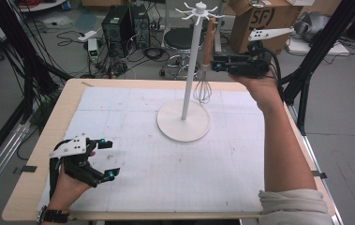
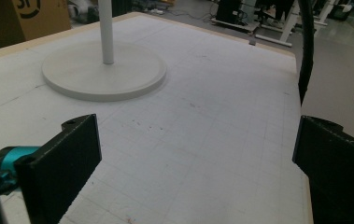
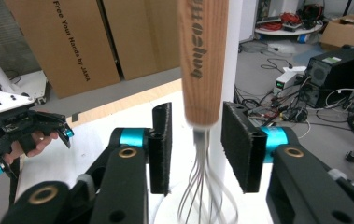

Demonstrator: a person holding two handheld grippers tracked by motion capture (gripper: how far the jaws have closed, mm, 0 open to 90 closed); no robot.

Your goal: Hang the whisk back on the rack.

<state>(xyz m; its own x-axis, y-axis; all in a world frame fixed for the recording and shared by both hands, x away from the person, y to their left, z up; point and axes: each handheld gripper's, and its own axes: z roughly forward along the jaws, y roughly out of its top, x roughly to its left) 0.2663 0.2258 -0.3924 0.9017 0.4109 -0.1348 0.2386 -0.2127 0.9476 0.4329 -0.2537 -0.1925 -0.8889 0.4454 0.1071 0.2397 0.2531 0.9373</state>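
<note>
The whisk (image 1: 205, 70) hangs from the white stand (image 1: 184, 103) at the far side of the bench (image 1: 133, 197). The right gripper (image 3: 195, 149) has its fingers open around the wooden handle, not touching. I think it should close gently, centred. The left gripper (image 1: 105, 159) rests open, holding nothing.
</note>
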